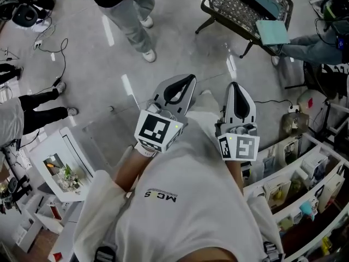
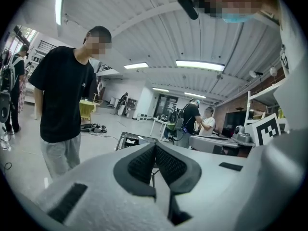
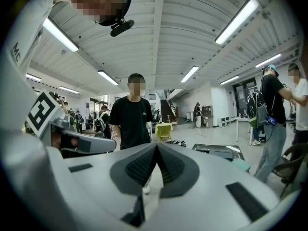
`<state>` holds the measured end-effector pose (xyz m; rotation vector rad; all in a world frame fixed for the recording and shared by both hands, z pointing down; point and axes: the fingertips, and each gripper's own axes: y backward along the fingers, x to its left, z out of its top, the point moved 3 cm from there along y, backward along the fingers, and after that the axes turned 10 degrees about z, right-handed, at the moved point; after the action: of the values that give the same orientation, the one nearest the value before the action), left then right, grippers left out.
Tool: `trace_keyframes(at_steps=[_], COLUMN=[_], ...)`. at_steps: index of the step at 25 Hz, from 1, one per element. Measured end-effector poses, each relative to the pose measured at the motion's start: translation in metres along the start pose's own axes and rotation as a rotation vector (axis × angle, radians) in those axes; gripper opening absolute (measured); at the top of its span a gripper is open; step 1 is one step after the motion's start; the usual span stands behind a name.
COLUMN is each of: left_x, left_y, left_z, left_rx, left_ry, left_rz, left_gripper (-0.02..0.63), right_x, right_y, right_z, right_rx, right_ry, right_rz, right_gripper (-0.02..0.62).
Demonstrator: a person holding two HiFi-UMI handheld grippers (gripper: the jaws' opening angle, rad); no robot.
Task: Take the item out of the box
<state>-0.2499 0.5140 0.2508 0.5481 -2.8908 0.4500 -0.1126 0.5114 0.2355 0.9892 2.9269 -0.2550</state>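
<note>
No box or item to take out shows clearly in any view. I hold both grippers against my chest, pointing out over the floor. In the head view my left gripper (image 1: 185,81) has its jaws closed together with nothing between them. My right gripper (image 1: 234,86) beside it is also shut and empty. In the left gripper view the black ribbed pads (image 2: 139,165) meet at the tip of the left gripper (image 2: 155,146). In the right gripper view the right gripper (image 3: 157,146) is closed the same way, its pads (image 3: 171,167) touching.
A person in a black T-shirt (image 1: 136,15) (image 2: 62,95) (image 3: 130,119) stands just ahead. A black mesh chair (image 1: 245,7) (image 3: 219,150) carrying teal items is at the front right. White shelving (image 1: 60,168) stands left, and filled shelves (image 1: 305,179) right. Cables (image 1: 57,53) lie on the floor.
</note>
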Motion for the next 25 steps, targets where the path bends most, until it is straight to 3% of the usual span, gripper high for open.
trace_keyframes(at_steps=[9,15,20,25], left_x=[0.011,0.021,0.017,0.009], left_y=[-0.104,-0.236,-0.351,-0.436], left_z=[0.009,0.036,0.084,0.107], left_rx=[0.063,0.100,0.095,0.094], left_ry=[-0.005,-0.020,-0.058,-0.067], left_rz=[-0.006,0.012,0.017,0.045], left_gripper=[0.025,0.025,0.025,0.025], right_x=[-0.090,-0.201,-0.296,-0.382], right_y=[-0.062,-0.143,-0.205,-0.246], right_z=[-0.007,0.003,0.034,0.052], right_rx=[0.015,-0.013,-0.093,-0.079], right_ry=[-0.073,-0.160,-0.375,-0.322], right_rz=[-0.036,0.021,0.197,0.179], right_gripper=[0.017,0.015,0.015,0.015])
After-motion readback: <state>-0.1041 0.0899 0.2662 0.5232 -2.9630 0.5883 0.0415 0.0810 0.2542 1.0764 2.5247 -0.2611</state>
